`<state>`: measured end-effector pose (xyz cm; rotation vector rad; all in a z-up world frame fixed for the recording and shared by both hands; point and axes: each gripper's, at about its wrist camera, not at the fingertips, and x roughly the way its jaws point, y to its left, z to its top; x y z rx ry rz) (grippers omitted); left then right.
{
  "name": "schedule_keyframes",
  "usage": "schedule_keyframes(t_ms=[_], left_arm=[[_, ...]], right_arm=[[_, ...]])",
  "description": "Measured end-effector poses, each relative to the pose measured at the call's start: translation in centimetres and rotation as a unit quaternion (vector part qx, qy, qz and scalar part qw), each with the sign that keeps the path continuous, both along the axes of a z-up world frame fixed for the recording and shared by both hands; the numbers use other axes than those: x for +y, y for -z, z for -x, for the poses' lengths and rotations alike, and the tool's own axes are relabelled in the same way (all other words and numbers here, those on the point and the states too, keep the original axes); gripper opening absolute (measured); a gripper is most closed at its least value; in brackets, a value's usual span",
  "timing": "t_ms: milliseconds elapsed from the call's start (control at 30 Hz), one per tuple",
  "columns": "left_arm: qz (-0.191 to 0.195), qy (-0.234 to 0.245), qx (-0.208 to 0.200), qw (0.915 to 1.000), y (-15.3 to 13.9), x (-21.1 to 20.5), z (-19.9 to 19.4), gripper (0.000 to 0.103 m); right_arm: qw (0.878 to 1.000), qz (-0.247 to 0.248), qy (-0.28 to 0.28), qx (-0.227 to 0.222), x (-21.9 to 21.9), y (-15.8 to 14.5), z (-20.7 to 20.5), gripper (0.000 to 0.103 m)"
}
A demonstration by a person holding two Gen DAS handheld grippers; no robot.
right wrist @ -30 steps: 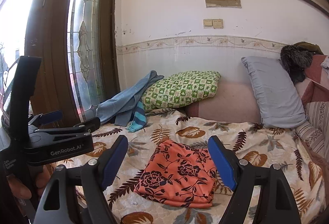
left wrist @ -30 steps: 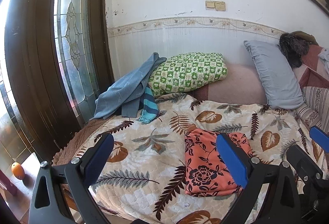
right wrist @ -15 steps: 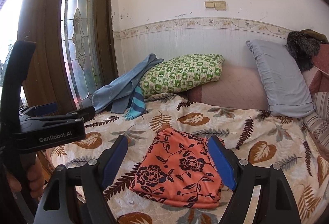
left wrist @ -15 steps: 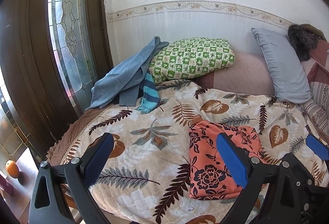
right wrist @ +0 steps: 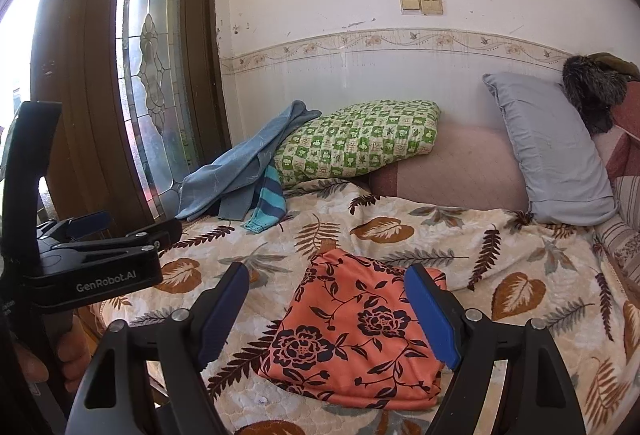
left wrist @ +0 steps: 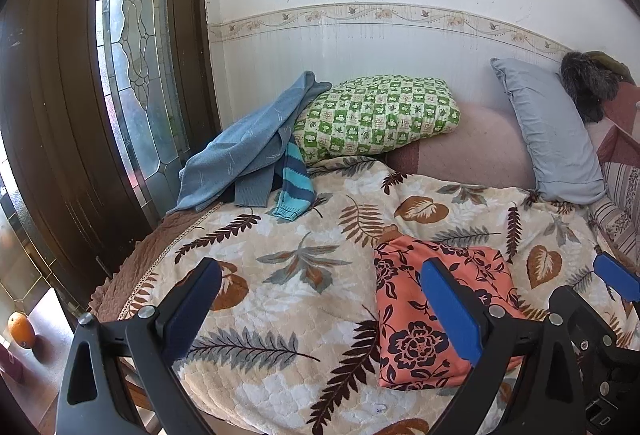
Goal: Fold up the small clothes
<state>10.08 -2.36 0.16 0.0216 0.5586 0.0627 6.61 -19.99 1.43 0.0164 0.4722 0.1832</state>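
Observation:
A folded orange garment with dark flowers (left wrist: 416, 319) lies flat on the leaf-patterned bedspread (left wrist: 288, 275); it also shows in the right wrist view (right wrist: 352, 331). My left gripper (left wrist: 320, 311) is open and empty, held above the bed's front edge to the left of the garment. My right gripper (right wrist: 328, 319) is open and empty, hovering in front of the garment. The left gripper's body (right wrist: 88, 259) shows at the left of the right wrist view. A heap of blue clothes (left wrist: 248, 155) with a striped sleeve (left wrist: 294, 183) lies at the bed's back left.
A green checked pillow (left wrist: 376, 115) and a grey pillow (left wrist: 552, 131) lean on the back wall. A wooden door with leaded glass (left wrist: 132, 55) stands at the left. An orange (left wrist: 18, 329) lies on the floor. Striped bedding (left wrist: 620, 203) is at the right.
Both grippers have tilted down slightly and come a little closer to the bed. The orange garment has not moved. Both stay open.

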Motion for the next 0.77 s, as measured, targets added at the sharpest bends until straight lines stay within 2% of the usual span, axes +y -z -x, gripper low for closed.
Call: schedule_keyframes(t_ms=[300, 567, 767], left_arm=[[0.007, 0.009, -0.011, 0.9999, -0.4, 0.9, 0.3, 0.100], [0.017, 0.008, -0.003, 0.9998, 0.2, 1.2, -0.8, 0.100], [0.025, 0.027, -0.006, 0.9993, 1.2, 0.8, -2.1, 0.100]], right_arm=[[1.000, 0.018, -0.012, -0.009, 1.9, -0.6, 0.4, 0.083], [1.000, 0.012, -0.011, 0.002, 2.0, -0.1, -0.8, 0.083], [1.000, 0.003, -0.011, 0.014, 1.6, 0.9, -2.3, 0.083]])
